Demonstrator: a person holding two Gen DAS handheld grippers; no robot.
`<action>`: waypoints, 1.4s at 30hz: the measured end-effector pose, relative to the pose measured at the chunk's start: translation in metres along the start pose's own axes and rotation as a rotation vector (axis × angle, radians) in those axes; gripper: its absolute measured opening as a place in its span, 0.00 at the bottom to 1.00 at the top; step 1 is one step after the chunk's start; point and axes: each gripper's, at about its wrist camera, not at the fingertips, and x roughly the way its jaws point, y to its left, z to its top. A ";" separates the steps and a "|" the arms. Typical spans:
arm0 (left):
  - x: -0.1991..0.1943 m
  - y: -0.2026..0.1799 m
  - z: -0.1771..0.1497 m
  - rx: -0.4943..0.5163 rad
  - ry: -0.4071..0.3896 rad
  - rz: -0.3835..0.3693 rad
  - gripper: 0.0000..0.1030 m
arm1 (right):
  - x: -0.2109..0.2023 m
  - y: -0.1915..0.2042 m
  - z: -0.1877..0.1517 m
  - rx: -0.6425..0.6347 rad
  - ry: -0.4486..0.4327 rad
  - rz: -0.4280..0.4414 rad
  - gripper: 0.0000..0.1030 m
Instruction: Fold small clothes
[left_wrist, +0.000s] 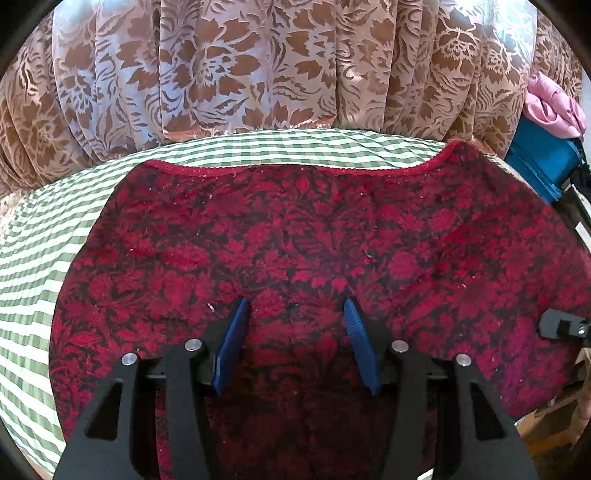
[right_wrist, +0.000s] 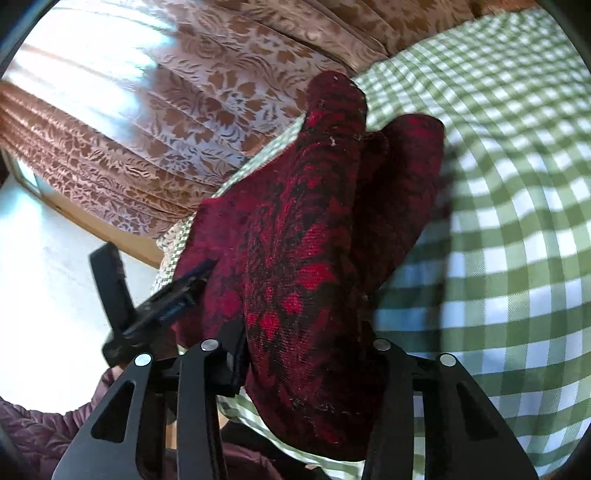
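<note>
One red patterned cloth (left_wrist: 314, 236) lies on one green checked table cover (left_wrist: 44, 236). Two grippers: the left gripper (left_wrist: 297, 314) hovers over it, jaws apart, empty; the right gripper (right_wrist: 306, 347) grasps a lifted bunch of cloth.

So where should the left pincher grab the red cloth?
Take the near hem of the red cloth, coming from above and in front. The cloth lies flat on the checked sheet, and the left gripper hangs open there, while the right gripper holds its own edge.
</note>
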 end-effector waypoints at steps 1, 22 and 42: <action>0.000 0.001 0.000 -0.008 0.000 -0.008 0.51 | -0.001 0.005 0.001 -0.008 -0.004 0.002 0.37; -0.049 0.139 -0.019 -0.368 -0.068 -0.374 0.36 | 0.065 0.200 0.043 -0.429 0.061 -0.102 0.32; -0.060 0.205 0.019 -0.412 -0.010 -0.621 0.64 | 0.205 0.270 -0.088 -1.033 0.134 -0.425 0.38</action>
